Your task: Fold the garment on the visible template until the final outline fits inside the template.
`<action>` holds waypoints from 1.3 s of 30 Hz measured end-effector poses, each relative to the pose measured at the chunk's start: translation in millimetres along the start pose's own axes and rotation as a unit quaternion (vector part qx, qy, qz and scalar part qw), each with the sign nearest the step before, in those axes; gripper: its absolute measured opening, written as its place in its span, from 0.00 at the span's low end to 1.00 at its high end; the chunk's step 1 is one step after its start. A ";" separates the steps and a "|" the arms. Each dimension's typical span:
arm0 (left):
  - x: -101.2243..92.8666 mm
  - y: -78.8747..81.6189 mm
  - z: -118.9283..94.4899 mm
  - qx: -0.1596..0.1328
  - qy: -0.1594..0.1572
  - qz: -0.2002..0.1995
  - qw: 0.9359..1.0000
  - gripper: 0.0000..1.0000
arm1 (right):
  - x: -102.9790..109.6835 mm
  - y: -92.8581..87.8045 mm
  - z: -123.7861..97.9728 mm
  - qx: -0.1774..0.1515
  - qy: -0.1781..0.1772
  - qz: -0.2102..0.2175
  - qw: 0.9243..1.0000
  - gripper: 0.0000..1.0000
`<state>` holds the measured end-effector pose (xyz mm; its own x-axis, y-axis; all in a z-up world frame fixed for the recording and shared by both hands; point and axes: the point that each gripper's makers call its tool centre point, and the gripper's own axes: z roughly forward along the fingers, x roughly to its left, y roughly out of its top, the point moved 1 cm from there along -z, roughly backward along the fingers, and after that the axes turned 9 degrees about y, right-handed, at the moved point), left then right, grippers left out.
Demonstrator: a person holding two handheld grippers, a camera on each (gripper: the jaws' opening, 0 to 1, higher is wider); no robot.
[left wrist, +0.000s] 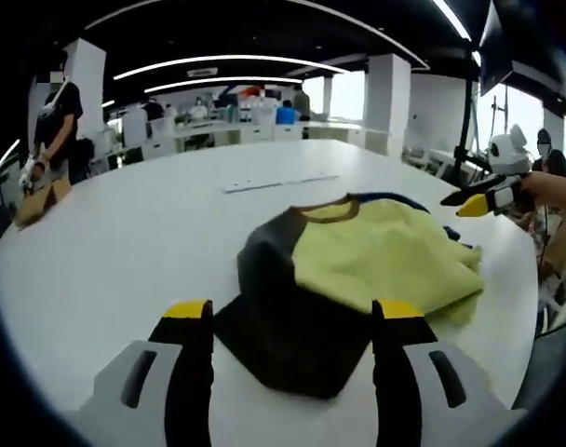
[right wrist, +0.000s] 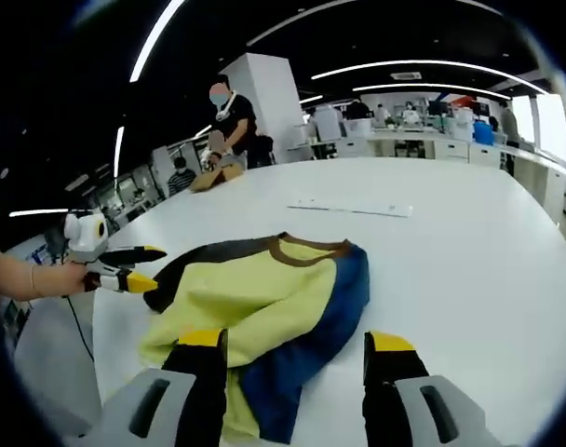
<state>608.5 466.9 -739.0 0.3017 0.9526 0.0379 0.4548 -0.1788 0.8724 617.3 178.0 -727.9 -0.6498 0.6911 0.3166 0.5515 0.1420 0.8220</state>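
With both my grippers wide and holding nothing, the garment (left wrist: 357,279) lies bunched mid-desk (left wrist: 125,233), and I could pinch several layers and drag it askew. My right gripper view shows its blue panel (right wrist: 311,354); my left gripper view shows the dark one (left wrist: 283,326).

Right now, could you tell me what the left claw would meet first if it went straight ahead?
Most likely the garment: its dark panel lies just beyond the open left claw, between its jaws, though the depth is hard to judge.
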 end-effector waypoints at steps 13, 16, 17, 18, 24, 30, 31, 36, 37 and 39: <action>11.7 -32.8 -8.5 0.038 0.033 -0.003 0.999 0.49 | 10.4 -32.3 -1.6 0.028 0.000 0.000 1.000 0.38; 10.3 -40.3 -10.9 0.047 0.032 -0.010 0.998 0.45 | 11.1 -38.8 -3.0 0.036 -0.006 -0.004 0.999 0.34; 9.7 -41.9 -11.5 0.049 0.032 -0.011 0.998 0.44 | 11.5 -40.2 -3.4 0.037 -0.006 -0.003 0.999 0.33; 9.1 -43.3 -12.2 0.051 0.032 -0.012 0.998 0.43 | 12.2 -41.7 -4.2 0.038 -0.007 -0.002 0.999 0.31; 1.7 -48.3 -14.1 0.056 0.027 -0.023 0.998 0.32 | 12.7 -47.5 -6.6 0.041 -0.021 -0.005 0.999 0.21; 1.3 -49.2 -12.3 0.058 0.031 -0.020 0.998 0.29 | 15.9 -53.5 -7.5 0.040 -0.028 0.017 0.999 0.12; 1.3 -49.3 -12.5 0.059 0.031 -0.021 0.998 0.28 | 16.6 -54.0 -7.6 0.037 -0.029 0.020 0.999 0.09; 3.2 -49.6 -14.1 0.060 0.042 -0.024 0.997 0.23 | 18.1 -60.5 -6.7 0.037 -0.037 0.033 0.998 0.00; 3.3 -49.5 -14.0 0.061 0.044 -0.024 0.997 0.22 | 16.8 -62.3 -6.8 0.039 -0.042 0.035 0.998 0.00; 3.4 -49.1 -13.2 0.062 0.045 -0.025 0.997 0.19 | 15.1 -62.2 -7.1 0.035 -0.046 0.039 0.998 0.00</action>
<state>576.1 482.2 -775.3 0.2030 0.9781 0.0450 0.5693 -0.1553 0.8074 569.4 174.5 -770.9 -0.5549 0.7634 0.3305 0.6359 0.1331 0.7602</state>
